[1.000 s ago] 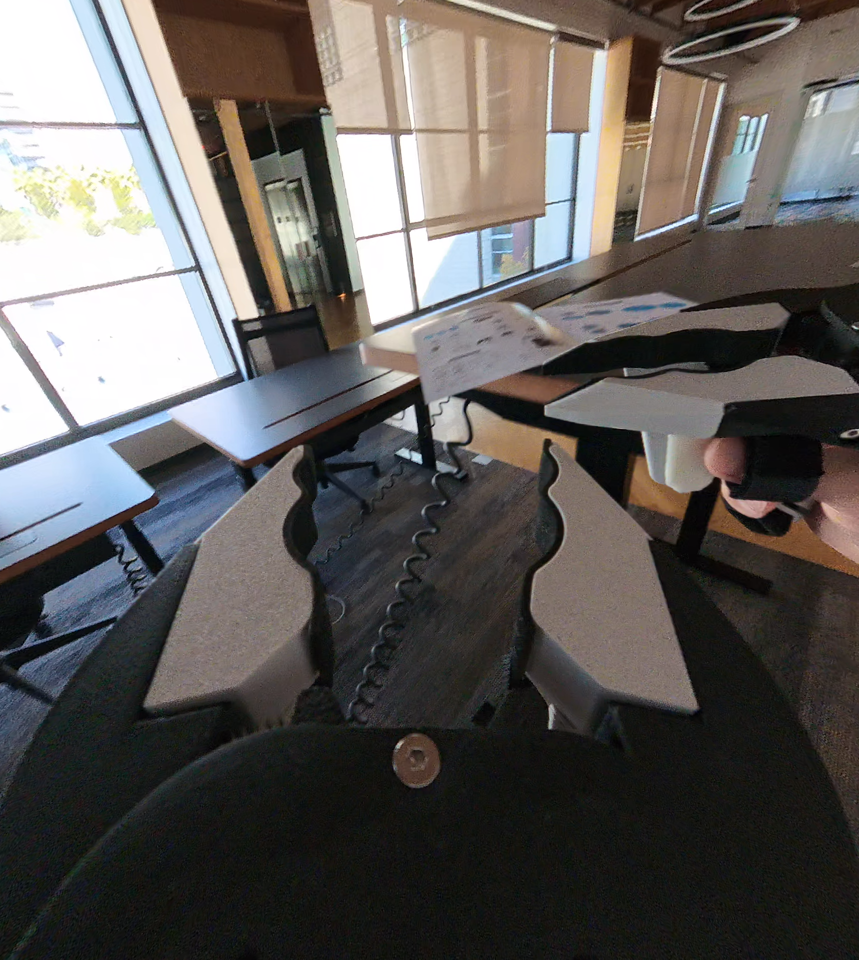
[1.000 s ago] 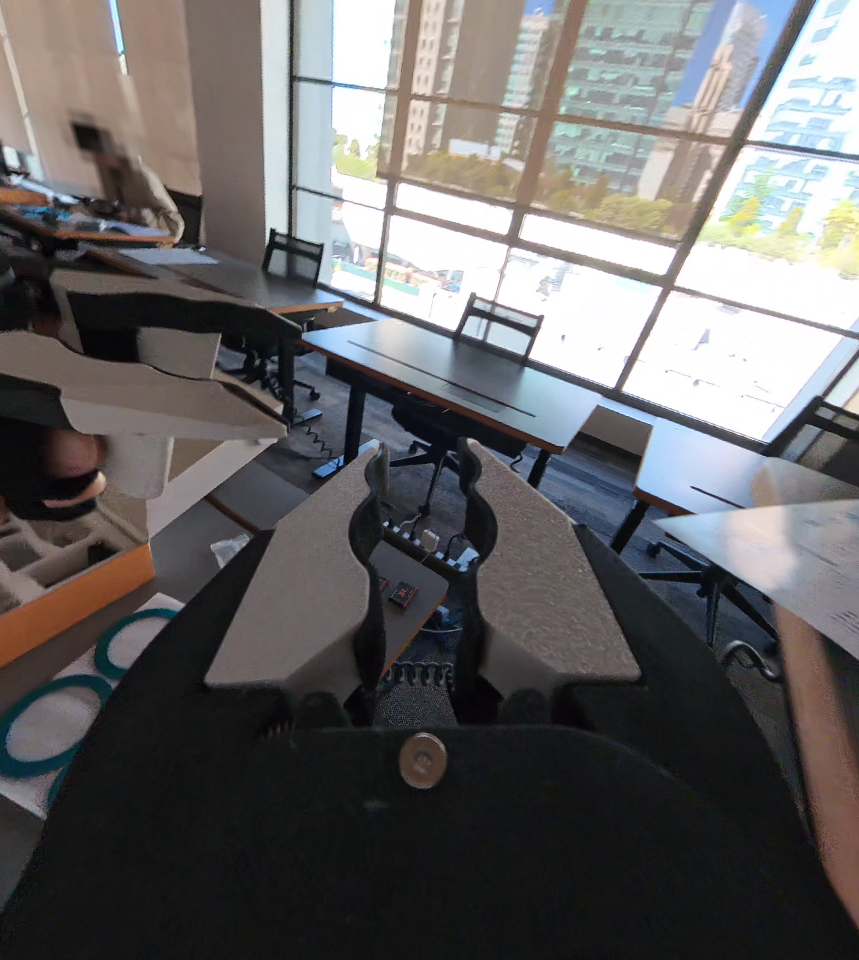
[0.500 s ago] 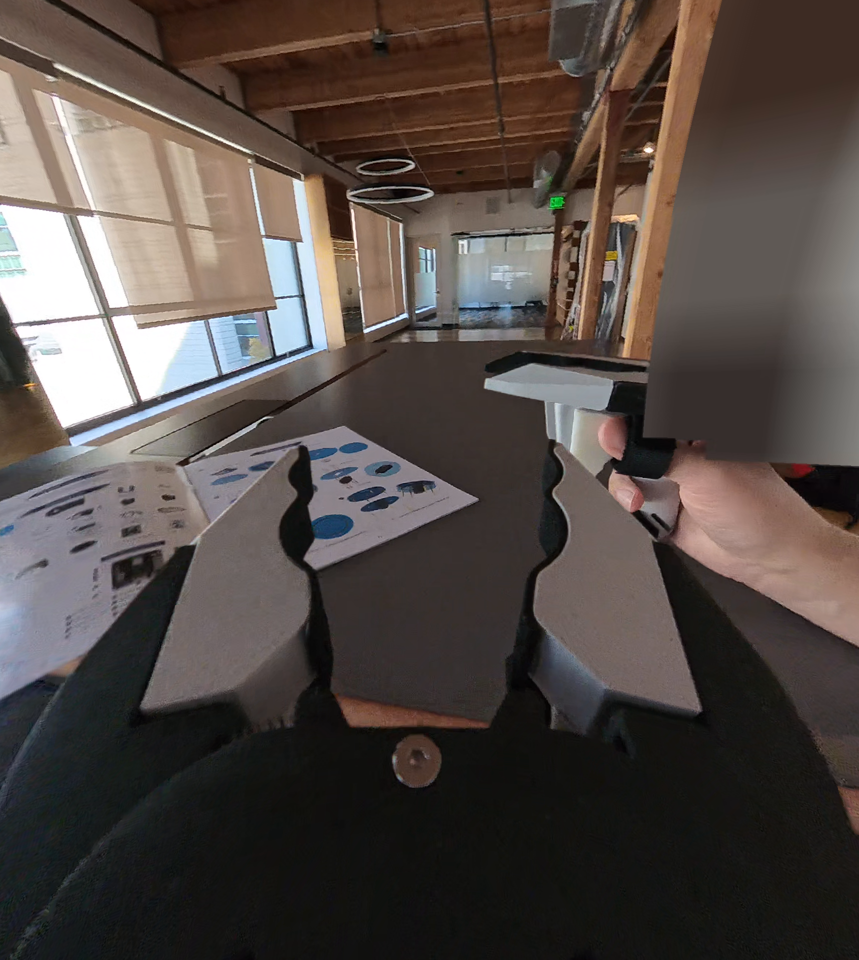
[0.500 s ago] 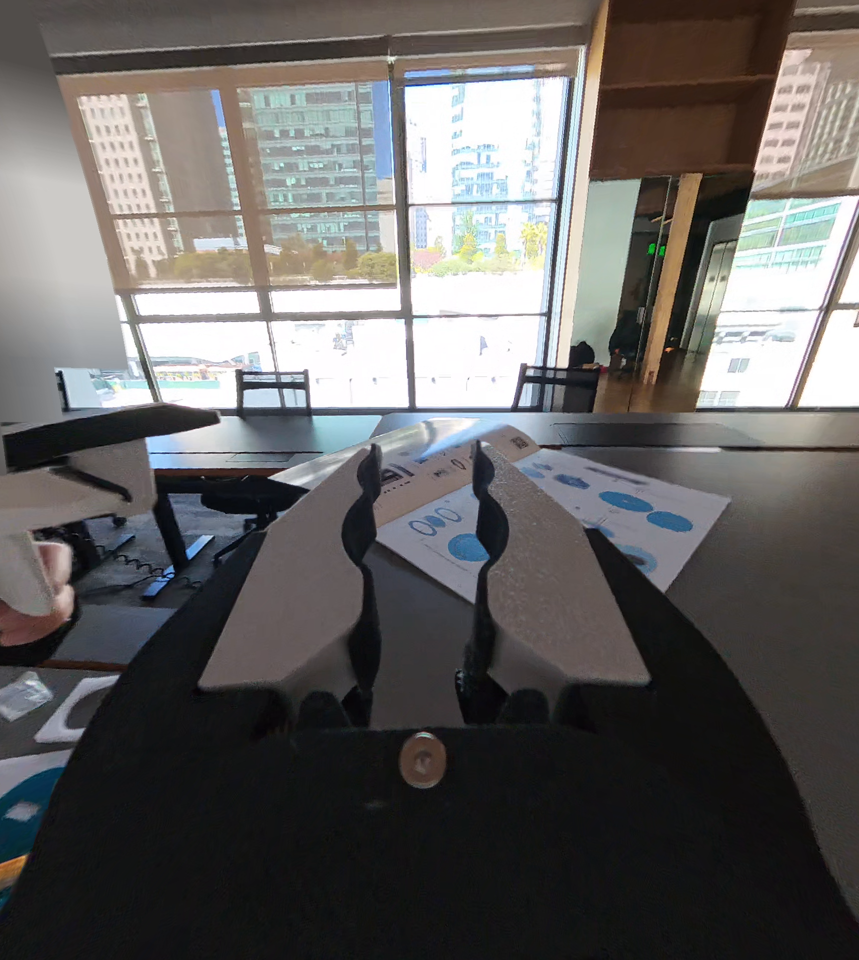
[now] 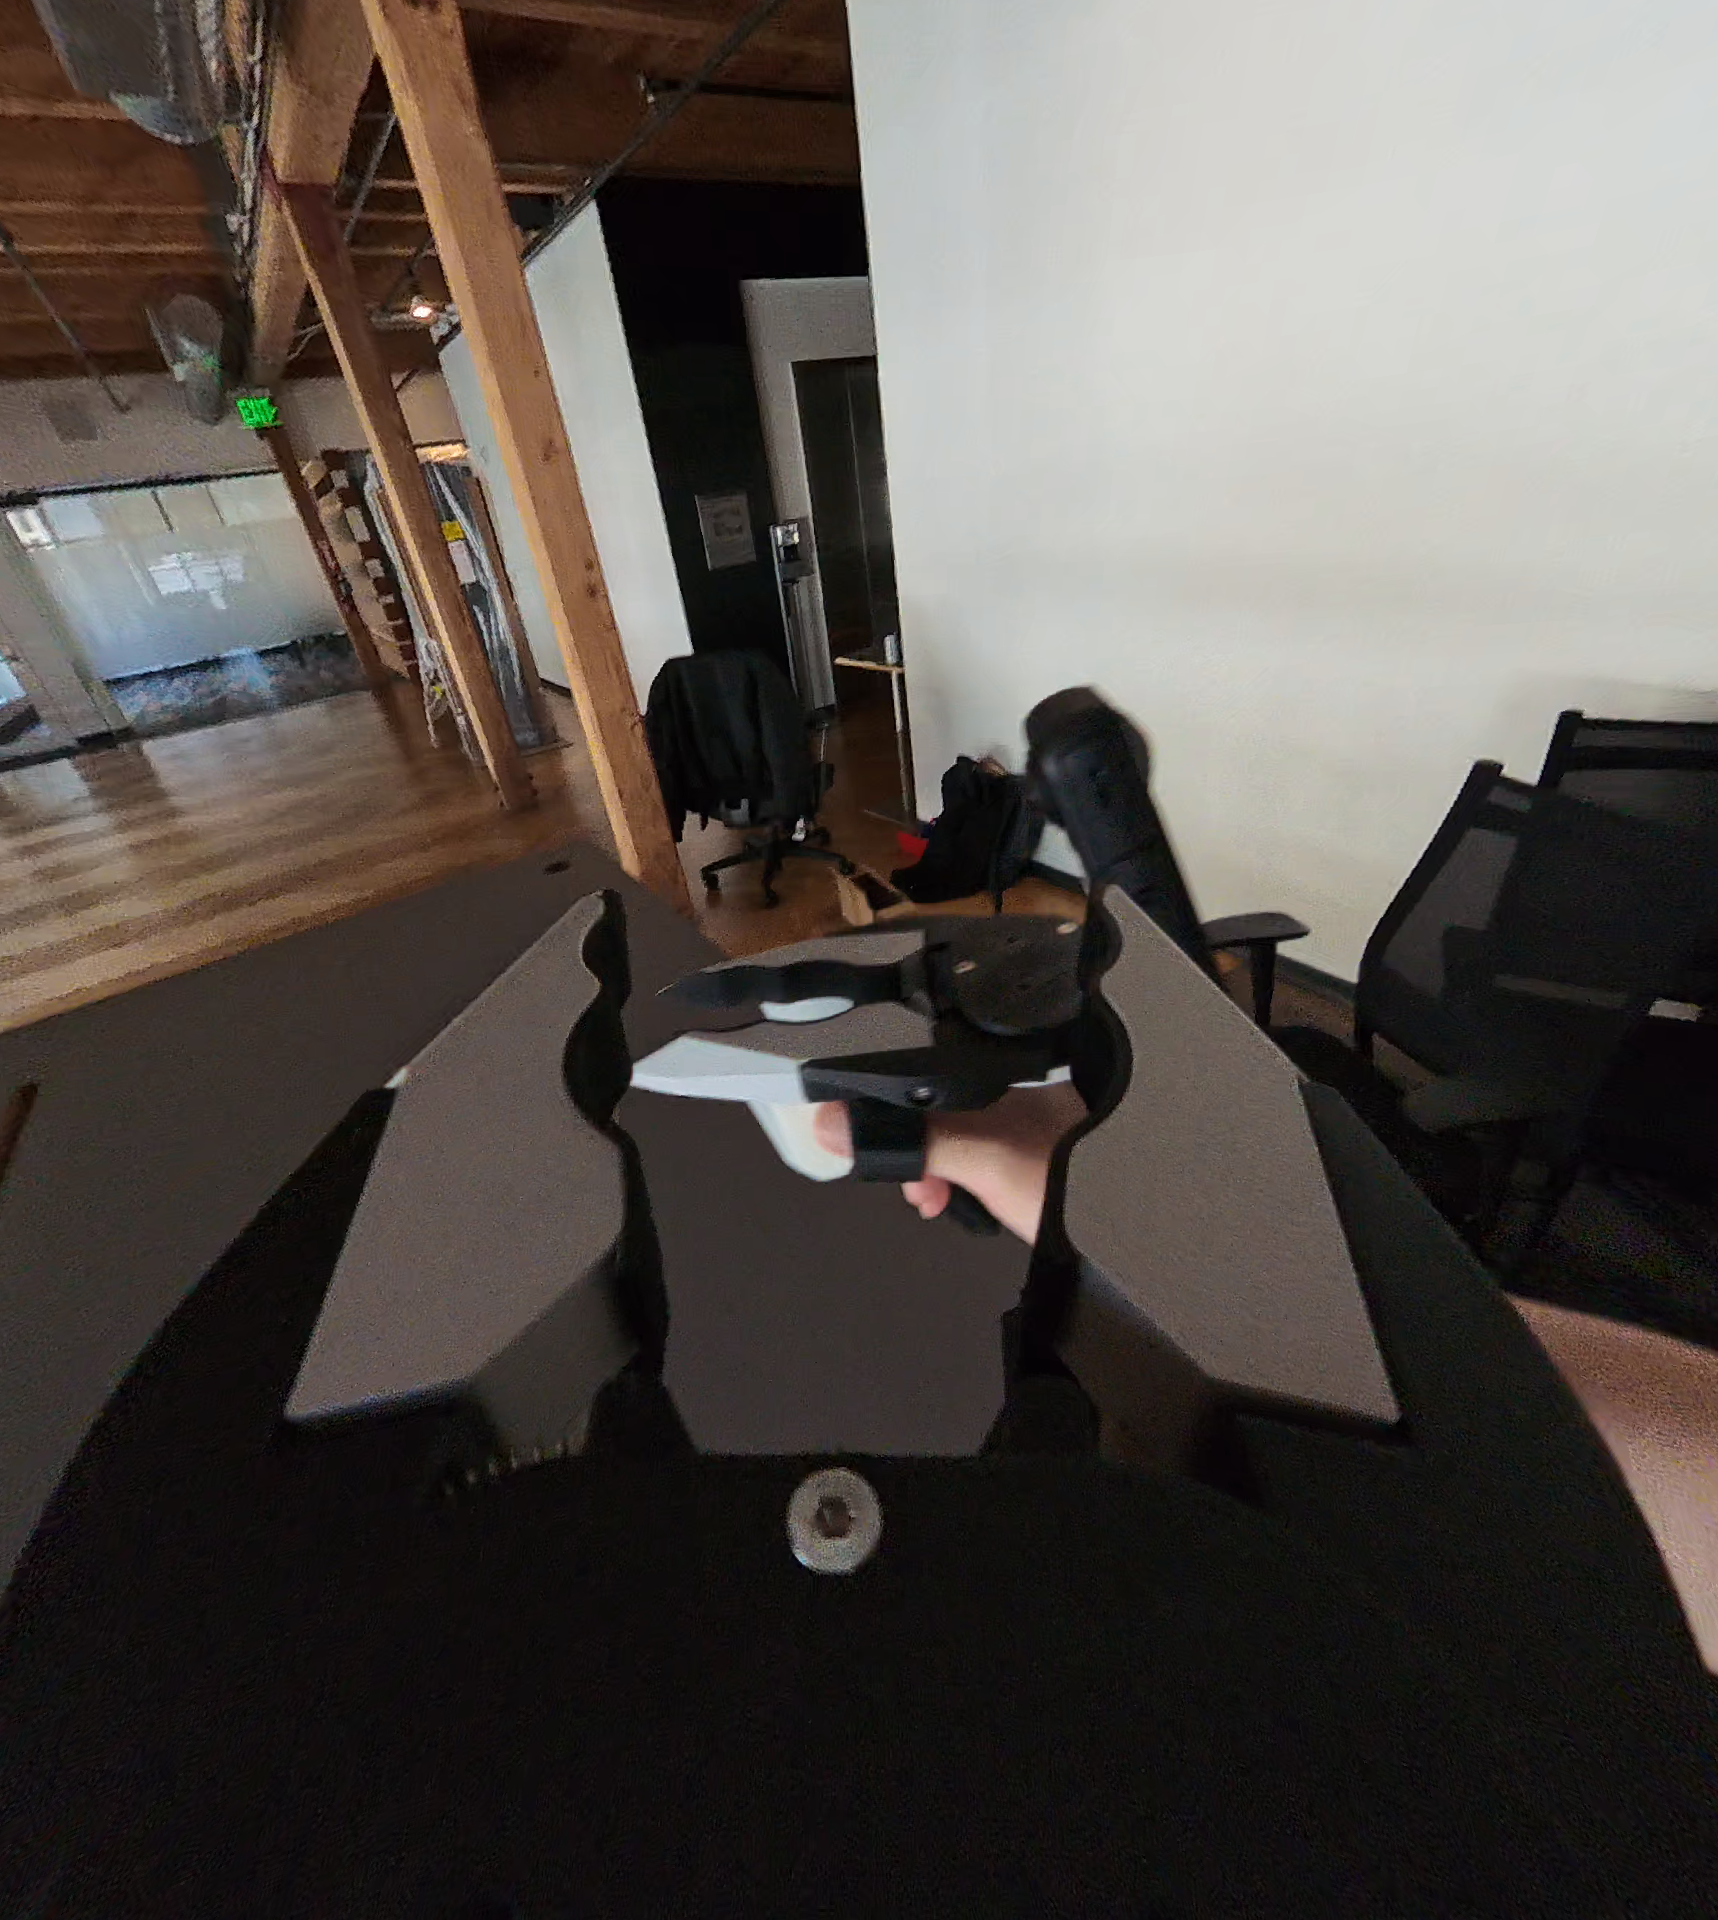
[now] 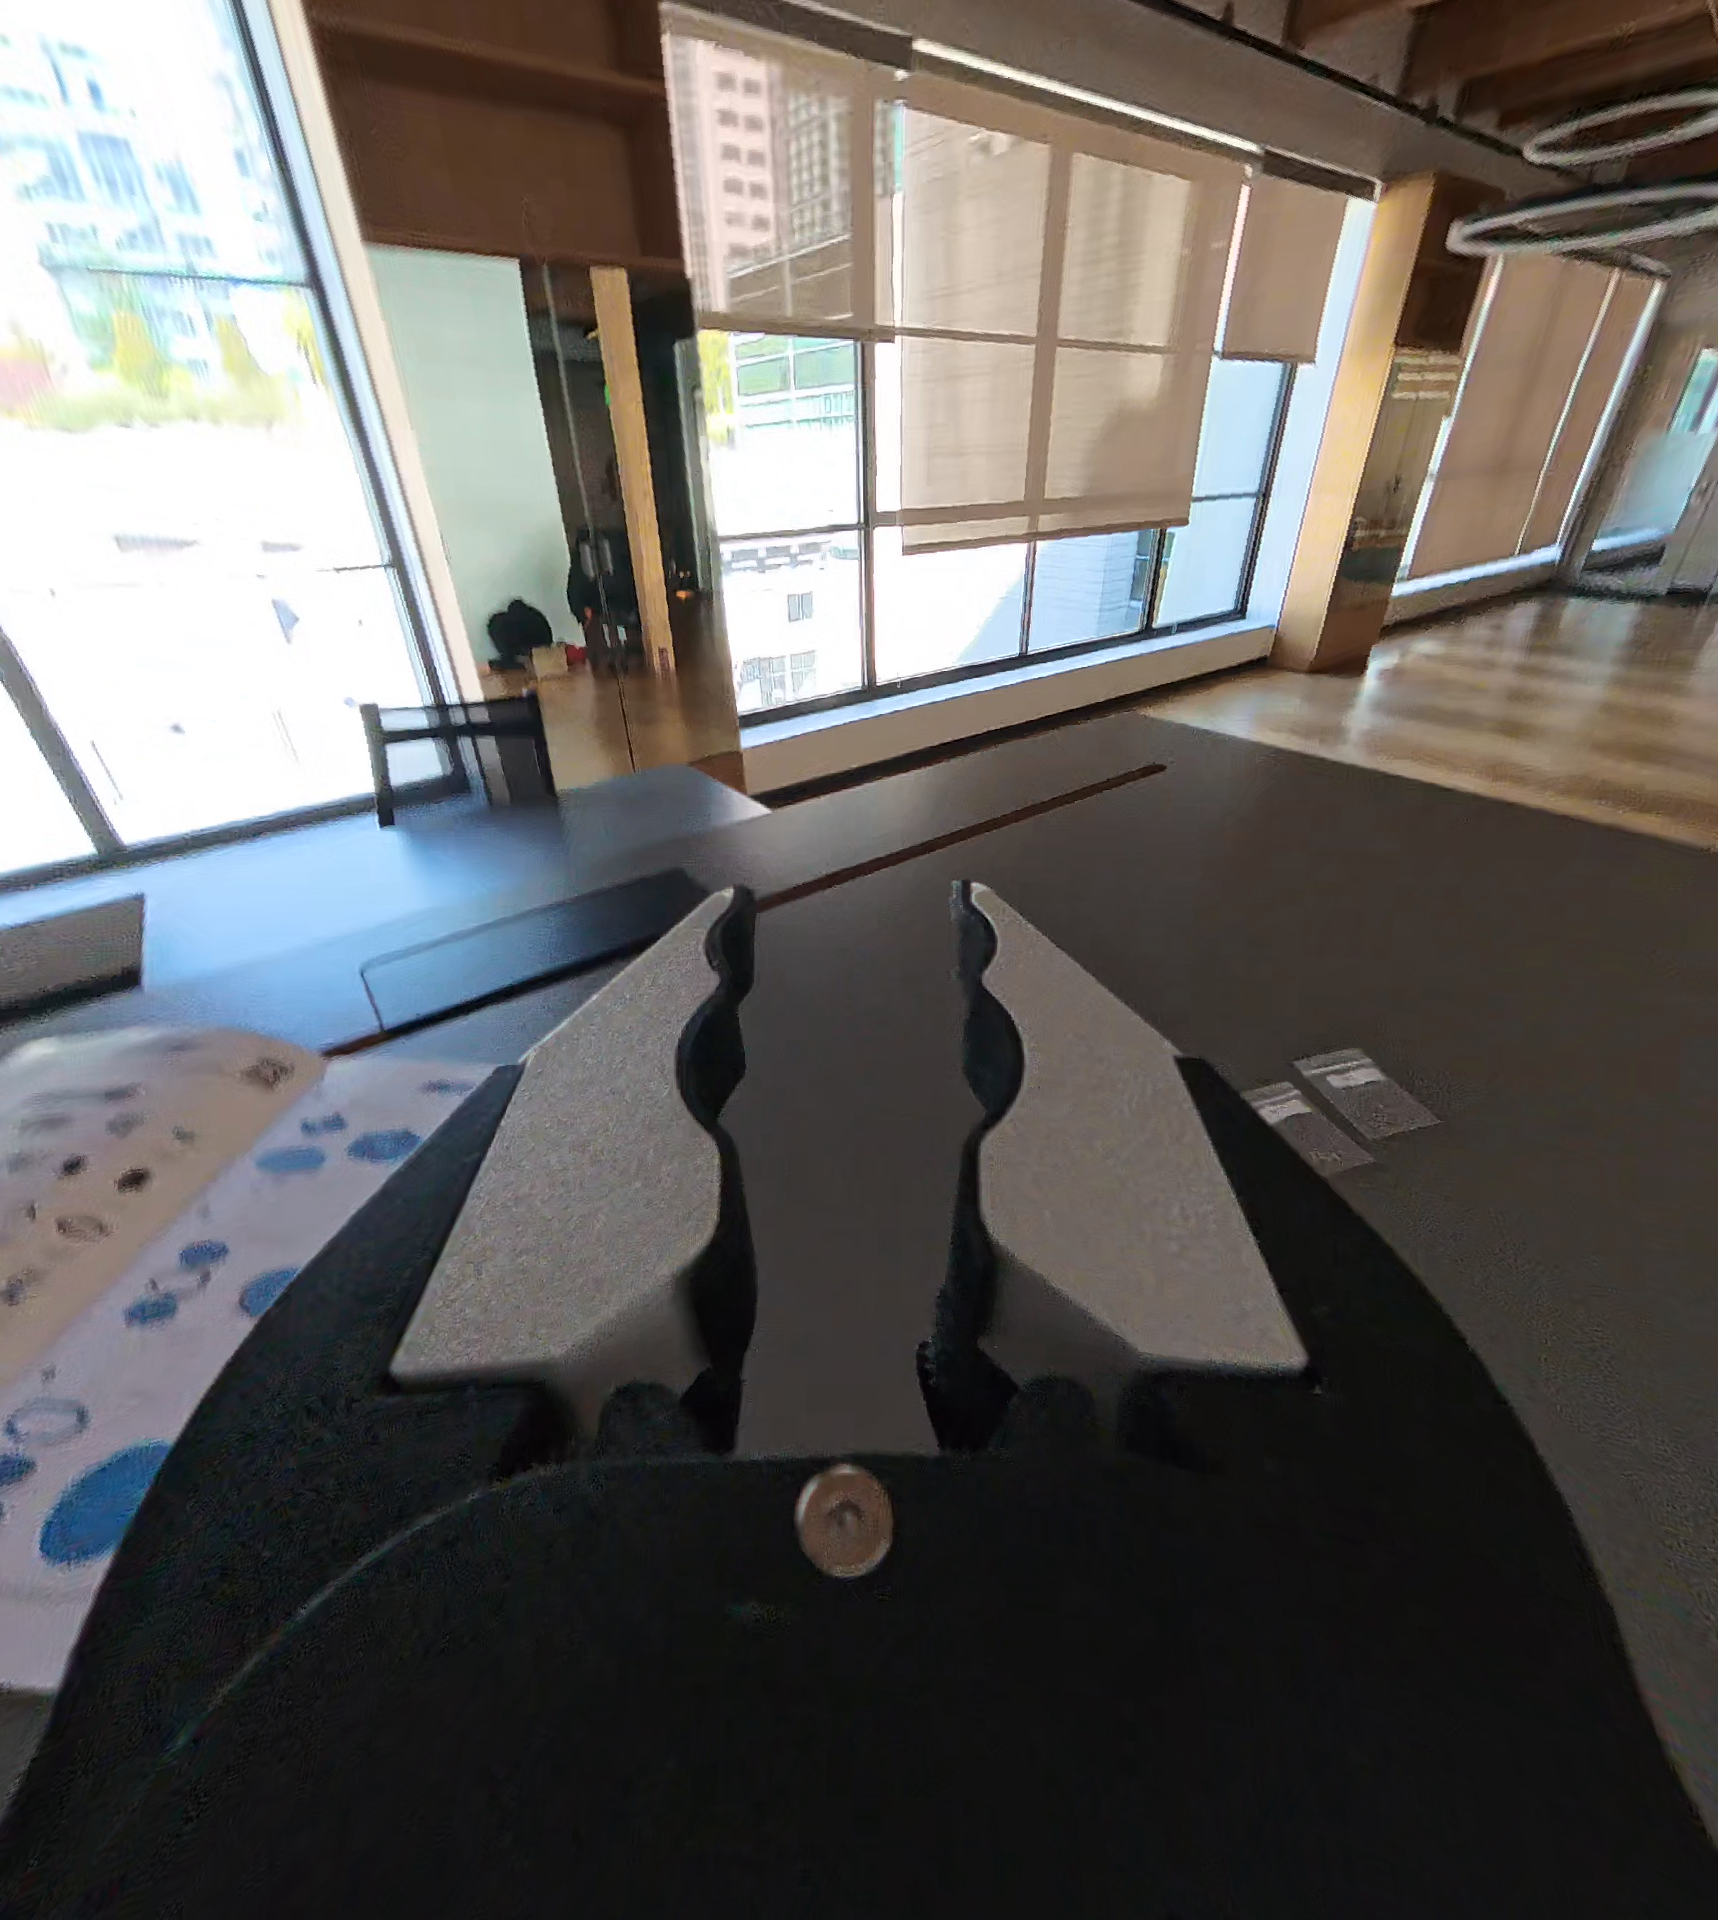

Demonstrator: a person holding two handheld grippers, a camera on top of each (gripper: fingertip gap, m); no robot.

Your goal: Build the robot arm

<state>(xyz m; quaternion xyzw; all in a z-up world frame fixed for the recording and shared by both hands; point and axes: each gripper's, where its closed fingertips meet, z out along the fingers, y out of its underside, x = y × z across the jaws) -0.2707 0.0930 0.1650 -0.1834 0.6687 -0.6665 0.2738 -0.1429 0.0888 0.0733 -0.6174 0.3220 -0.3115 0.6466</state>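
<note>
My left gripper (image 5: 855,914) is open wide and empty, held above a dark table (image 5: 159,1122). Straight ahead between its fingers is my right gripper (image 5: 673,1034), held by a bare hand (image 5: 980,1164) and pointing left. In its own view my right gripper (image 6: 853,900) is open with a narrower gap and empty, low over the dark table (image 6: 1354,914). Printed paper sheets (image 6: 107,1299) with blue circles lie to its left. Two small clear bags (image 6: 1354,1112) lie to its right. Neither gripper touches anything.
Black office chairs (image 5: 1561,987) stand against the white wall on the right. A wooden post (image 5: 522,520), a chair with a dark jacket (image 5: 730,748) and a backpack (image 5: 969,831) are beyond the table's far edge. Another chair (image 6: 460,748) stands by the large windows.
Both views have swung to the right. The left view has turned from the paper sheets to the wall and chairs. The right view now looks along the table. Both gaps look unchanged.
</note>
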